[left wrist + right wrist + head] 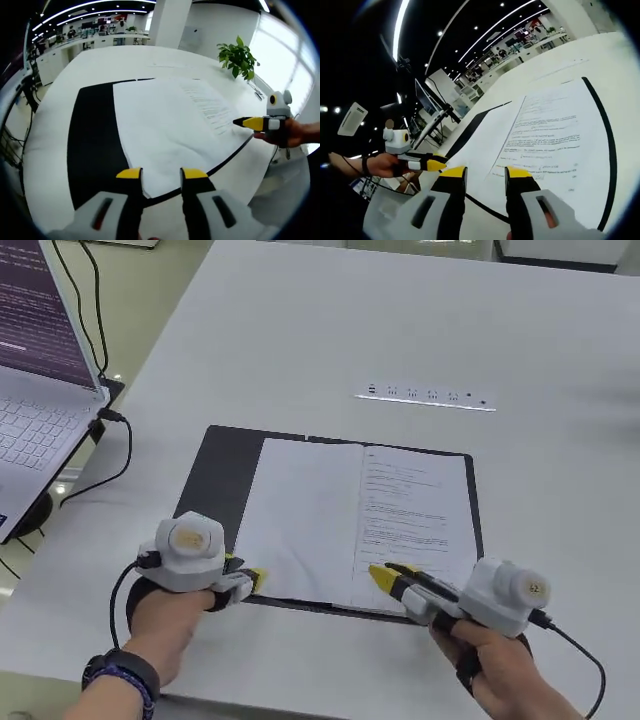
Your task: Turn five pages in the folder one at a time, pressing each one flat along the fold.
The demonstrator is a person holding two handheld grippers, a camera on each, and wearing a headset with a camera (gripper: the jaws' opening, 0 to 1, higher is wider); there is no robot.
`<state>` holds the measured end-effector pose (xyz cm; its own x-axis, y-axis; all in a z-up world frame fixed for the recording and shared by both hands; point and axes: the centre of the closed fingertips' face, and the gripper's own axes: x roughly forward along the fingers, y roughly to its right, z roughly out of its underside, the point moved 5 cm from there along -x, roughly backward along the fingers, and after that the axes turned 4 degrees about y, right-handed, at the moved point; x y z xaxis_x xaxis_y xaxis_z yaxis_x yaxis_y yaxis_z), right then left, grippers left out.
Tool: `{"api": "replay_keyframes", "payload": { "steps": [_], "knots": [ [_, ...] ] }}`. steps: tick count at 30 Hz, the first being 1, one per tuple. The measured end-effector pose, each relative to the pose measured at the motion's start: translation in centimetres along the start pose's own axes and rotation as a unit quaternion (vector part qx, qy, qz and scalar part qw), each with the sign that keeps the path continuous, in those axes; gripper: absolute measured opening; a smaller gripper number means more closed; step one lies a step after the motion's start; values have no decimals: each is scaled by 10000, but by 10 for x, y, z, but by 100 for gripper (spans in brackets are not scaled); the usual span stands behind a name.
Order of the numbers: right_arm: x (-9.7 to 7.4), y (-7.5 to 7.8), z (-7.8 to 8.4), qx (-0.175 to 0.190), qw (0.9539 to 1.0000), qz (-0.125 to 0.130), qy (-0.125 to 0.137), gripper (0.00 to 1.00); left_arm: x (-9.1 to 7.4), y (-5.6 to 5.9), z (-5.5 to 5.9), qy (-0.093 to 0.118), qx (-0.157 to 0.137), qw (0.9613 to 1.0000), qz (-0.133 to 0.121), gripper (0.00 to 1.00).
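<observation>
Folder (pixel 215 485) lies open on the table (pixel 300 330); at its near edge our left gripper (pixel 254 580) and right gripper (pixel 384 576) both hover with jaws partly apart, gripping nothing (the right one over the printed page (pixel 415 510)). Beyond the folder lies a power strip (pixel 425 397); left of it, a laptop (pixel 30 390).

Open folder (pixel 215 490) on white table (pixel 320 330)

Bright, even overhead light washes the pale surface (pixel 300 320) in the head view — shadows are faint and soft. Both gripper views bend strongly toward their edges, the ceiling light strips (pixel 400 30) curving into arcs. In the left gripper view a window (pixel 280 55) glares white — distant background is soft, slightly blurred.
</observation>
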<state>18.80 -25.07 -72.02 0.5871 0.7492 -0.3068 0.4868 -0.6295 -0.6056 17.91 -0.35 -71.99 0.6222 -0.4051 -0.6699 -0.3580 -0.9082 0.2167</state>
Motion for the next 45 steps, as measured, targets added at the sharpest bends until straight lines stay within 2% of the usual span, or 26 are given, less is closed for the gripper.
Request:
{"api": "replay_keyframes", "payload": {
  "steps": [2, 6, 12, 17, 22, 26, 31, 34, 40, 45],
  "knots": [
    [-7, 2, -5, -108, 9999, 67, 35, 35, -6, -1, -8, 129, 28, 9999, 10, 32],
    [-19, 3, -18, -424, 9989, 138, 122, 37, -18, -2, -17, 264, 206, 9994, 28, 35],
    [-40, 4, -32, -785, 9966, 214, 162, 44, -35, -2, -20, 340, 441, 9984, 99, 39],
    [-55, 4, -37, -912, 9951, 314, 227, 47, -45, 0, -19, 346, 650, 9971, 184, 42],
    [-72, 8, -32, -923, 9945, 437, 231, 53, -55, 1, -17, 366, 740, 9964, 213, 46],
    [-87, 6, -25, -1125, 9922, 533, 90, 56, -65, 3, -15, 464, 778, 9956, 227, 49],
    [-99, 6, -17, -1180, 9908, 656, 25, 62, -70, 8, -5, 472, 814, 9951, 298, 54],
    [-105, 3, -13, -1308, 9888, 714, -77, 64, -75, 11, -1, 537, 688, 9956, 340, 56],
    [-113, 2, -9, -1267, 9888, 786, -41, 66, -73, 14, 11, 486, 571, 9967, 303, 59],
    [-118, 4, -8, -1193, 9891, 857, 12, 66, -70, 24, 9, 475, 596, 9965, 351, 60]
  ]
}}
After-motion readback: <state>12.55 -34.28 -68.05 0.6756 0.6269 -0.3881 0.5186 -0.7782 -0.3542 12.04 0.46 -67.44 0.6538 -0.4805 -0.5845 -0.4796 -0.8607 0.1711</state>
